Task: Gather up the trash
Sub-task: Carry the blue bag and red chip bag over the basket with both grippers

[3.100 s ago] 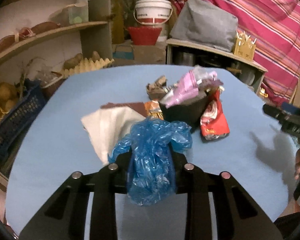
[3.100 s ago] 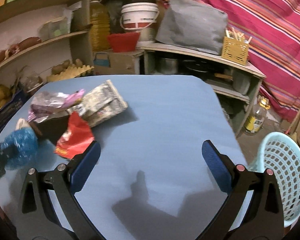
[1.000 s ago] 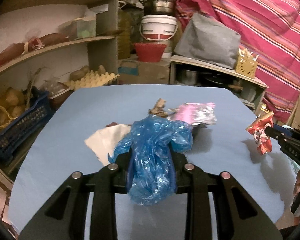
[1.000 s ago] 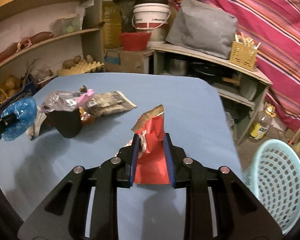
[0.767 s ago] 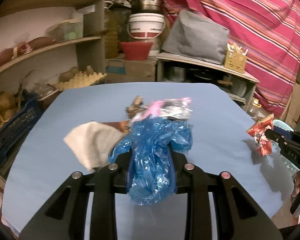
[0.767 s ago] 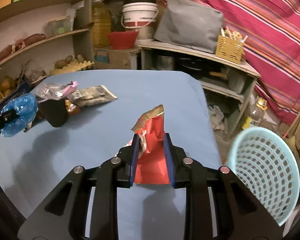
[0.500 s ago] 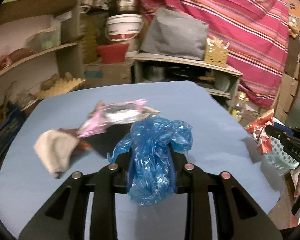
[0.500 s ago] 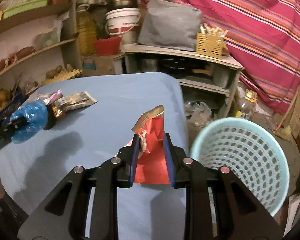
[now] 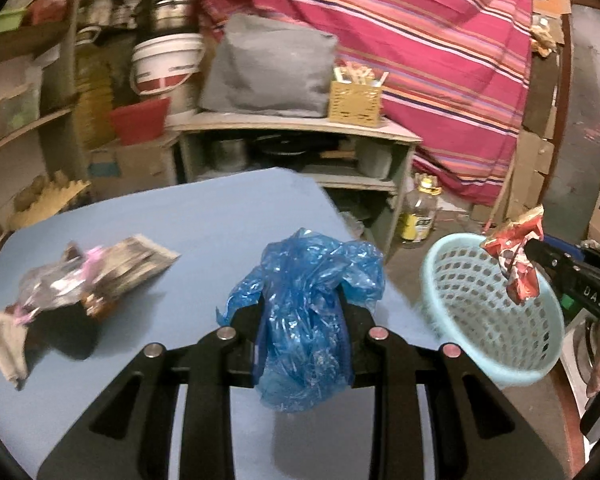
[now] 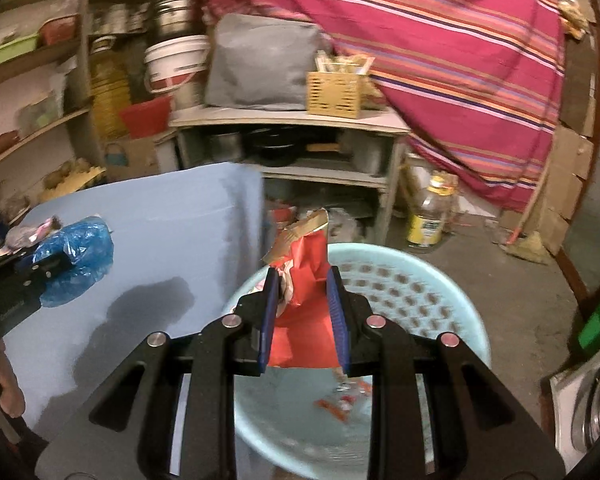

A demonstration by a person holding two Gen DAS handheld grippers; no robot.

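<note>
Both sets of jaws are clamped on trash: the left gripper (image 9: 302,320) on a crumpled blue plastic bag (image 9: 305,312), the right gripper (image 10: 300,312) on a red snack wrapper (image 10: 302,300).

The red snack wrapper hangs over the open mouth of the light blue basket (image 10: 440,280), which stands on the floor just beside the counter (image 9: 220,216); the blue plastic bag is above the counter's near right part. The remaining trash pile (image 9: 88,276) lies blurred at the counter's left. Behind are a low shelf unit (image 9: 296,128) and a striped pink cloth (image 9: 420,40). Only the right wrist view shows scraps (image 10: 340,400) on the basket floor; only the left wrist view shows the pile plainly. Both grippers point obliquely downward.
</note>
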